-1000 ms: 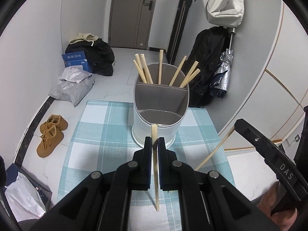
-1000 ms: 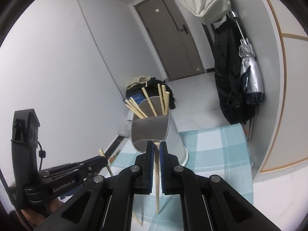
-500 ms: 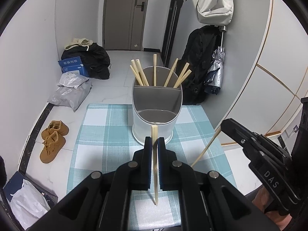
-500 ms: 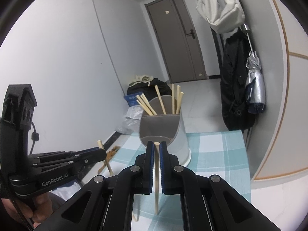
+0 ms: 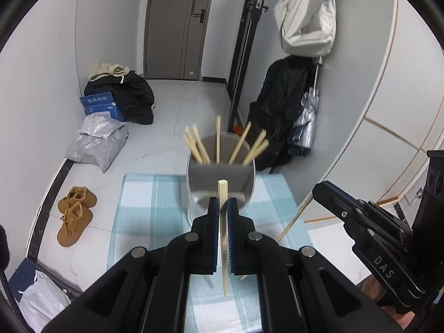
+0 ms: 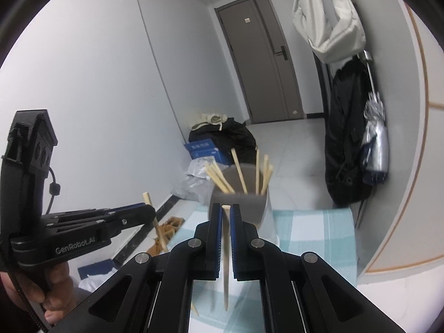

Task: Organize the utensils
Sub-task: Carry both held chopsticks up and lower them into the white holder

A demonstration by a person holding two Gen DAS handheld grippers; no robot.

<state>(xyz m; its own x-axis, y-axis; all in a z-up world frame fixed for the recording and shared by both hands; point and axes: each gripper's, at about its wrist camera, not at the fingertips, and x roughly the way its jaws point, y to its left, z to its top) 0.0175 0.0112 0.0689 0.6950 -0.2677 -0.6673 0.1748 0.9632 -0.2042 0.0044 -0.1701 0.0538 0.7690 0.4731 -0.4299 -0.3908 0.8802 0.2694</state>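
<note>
A white utensil holder with a grey divided inside stands on the checked cloth, several wooden chopsticks upright in its far compartment. My left gripper is shut on a chopstick held upright, a little short of the holder and above the cloth. My right gripper is shut on a second chopstick, also upright. Each gripper shows in the other's view: the right gripper with its chopstick, the left gripper with its chopstick.
A blue-and-white checked cloth covers the small table. On the floor lie brown shoes, grey parcels, a blue box and a black bag. A dark coat and umbrella hang at right.
Both grippers have risen with their chopsticks, so the holder and table look smaller and lower. Both grips are unchanged.
</note>
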